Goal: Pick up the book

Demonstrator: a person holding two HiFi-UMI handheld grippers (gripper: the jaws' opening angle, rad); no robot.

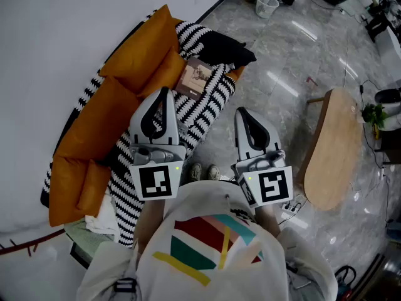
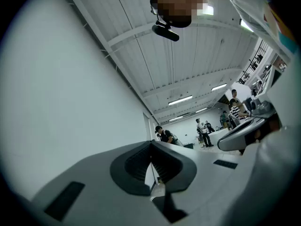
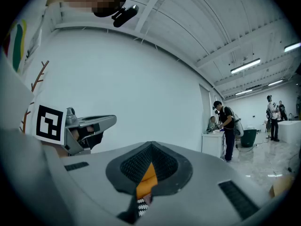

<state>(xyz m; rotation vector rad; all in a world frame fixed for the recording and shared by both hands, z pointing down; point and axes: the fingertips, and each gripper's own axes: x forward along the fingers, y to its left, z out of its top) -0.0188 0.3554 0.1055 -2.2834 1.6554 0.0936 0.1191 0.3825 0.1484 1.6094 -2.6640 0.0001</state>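
A brown-covered book (image 1: 195, 78) lies flat on a black-and-white striped blanket (image 1: 210, 102) draped over an orange sofa (image 1: 119, 108). Both grippers are held close to the person's chest, well short of the book, and point toward the sofa. My left gripper (image 1: 165, 91) has its jaws shut with nothing between them; its tips meet in the left gripper view (image 2: 150, 144). My right gripper (image 1: 241, 111) is also shut and empty (image 3: 150, 144). A sliver of orange sofa (image 3: 148, 175) shows through the gap behind its tips. The book appears in neither gripper view.
A black cushion (image 1: 225, 49) lies on the sofa's far end. An oval wooden table (image 1: 335, 146) stands to the right on the marble floor, with a potted plant (image 1: 374, 113) beyond it. A white waste basket (image 1: 266, 5) stands far off. Several people (image 3: 225, 126) stand in the distance.
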